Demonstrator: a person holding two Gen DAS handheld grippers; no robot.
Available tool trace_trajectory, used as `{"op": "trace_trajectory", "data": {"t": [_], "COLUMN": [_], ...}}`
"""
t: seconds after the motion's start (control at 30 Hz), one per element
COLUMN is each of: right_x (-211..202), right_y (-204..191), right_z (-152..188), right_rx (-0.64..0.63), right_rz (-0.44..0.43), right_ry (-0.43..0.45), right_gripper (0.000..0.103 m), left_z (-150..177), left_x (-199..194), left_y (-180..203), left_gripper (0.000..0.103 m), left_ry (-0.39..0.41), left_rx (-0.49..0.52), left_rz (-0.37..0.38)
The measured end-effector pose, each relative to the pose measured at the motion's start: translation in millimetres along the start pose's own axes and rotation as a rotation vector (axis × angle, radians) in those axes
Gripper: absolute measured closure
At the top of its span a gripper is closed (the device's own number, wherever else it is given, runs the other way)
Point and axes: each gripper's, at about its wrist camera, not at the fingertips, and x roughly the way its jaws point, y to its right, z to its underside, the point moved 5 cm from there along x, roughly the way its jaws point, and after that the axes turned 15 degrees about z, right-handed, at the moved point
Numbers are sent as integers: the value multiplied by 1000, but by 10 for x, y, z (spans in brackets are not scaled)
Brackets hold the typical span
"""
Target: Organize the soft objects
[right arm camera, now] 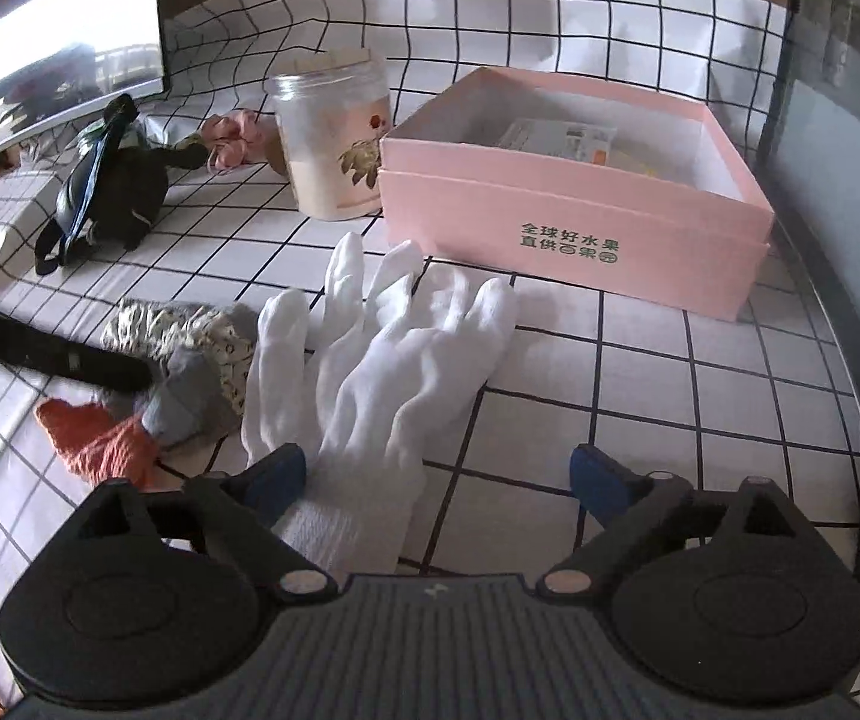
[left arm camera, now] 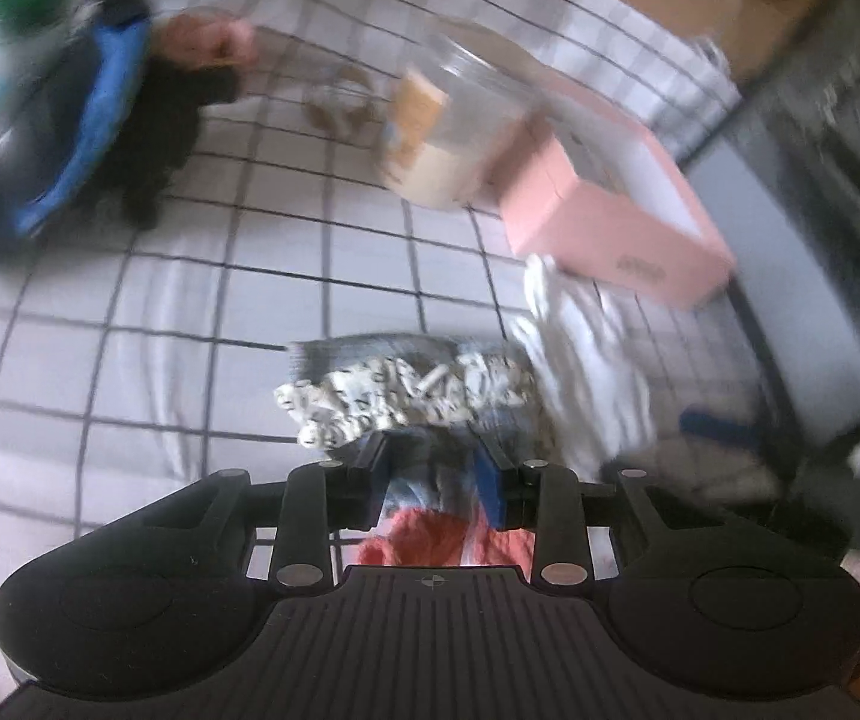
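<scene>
Currently noted: left gripper (left arm camera: 439,480) clamped on a bundle of socks (left arm camera: 423,396), grey, patterned and orange, low centre of the left wrist view; picture blurred. Right gripper (right arm camera: 436,474) spread wide, gripping nothing, its 2 blue-tipped fingers (right arm camera: 276,471) either side of the cuffs of 2 white gloves (right arm camera: 369,354) lying flat on the checked cloth (right arm camera: 640,396), centre frame. Pink box (right arm camera: 574,228) open at upper right, just beyond the glove fingertips. Jar (right arm camera: 333,144) beside the box, upper centre.
</scene>
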Motion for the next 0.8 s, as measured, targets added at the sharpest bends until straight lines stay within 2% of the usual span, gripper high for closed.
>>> {"op": "trace_trajectory", "data": {"t": [0.1, 0.2, 0.3, 0.37, 0.43, 0.5, 0.57, 0.6, 0.63, 0.67, 0.77, 0.8], "right_x": [-24, -20, -24, -28, -42, -58, -77, -85, -95, -102, -126, -131], "right_y": [-14, -19, -18, -13, -7, 13, 42, 62, 77, 91, 102, 99], "right_z": [33, 49, 55, 60, 76, 94, 108, 116, 127, 137, 161, 164], "right_rx": [-12, -19, -26, -33, -41, -52, -62, -66, -70, -75, -81, -83], "right_rz": [-5, -12, -20, -27, -34, -45, -56, -62, -65, -69, -73, -74], "right_ry": [17, 26, 31, 35, 37, 37, 29, 26, 25, 27, 32, 34], "right_gripper": [3, 1, 0, 0, 0, 0, 0, 0, 0, 0, 0, 0], "left_z": [-51, -35, 68, 164, 236, 262, 271, 264, 254, 241, 254, 273], "left_x": [-104, -8, 178, 282, 344, 371, 406, 417, 427, 434, 407, 403], "left_y": [84, 227, 372, 482, 563, 601, 594, 601, 604, 600, 596, 608], "left_gripper": [69, 69, 69, 69, 69, 69, 66, 60, 49, 46, 46, 48], "left_ry": [41, -6, -69, -96, -109, -119, -138, -132, -133, -135, -120, -111], "left_rx": [18, 74, 184, 306, 383, 395, 344, 326, 312, 296, 276, 290], "left_rz": [23, 2, -102, -198, -246, -237, -184, -164, -137, -108, -94, -112]}}
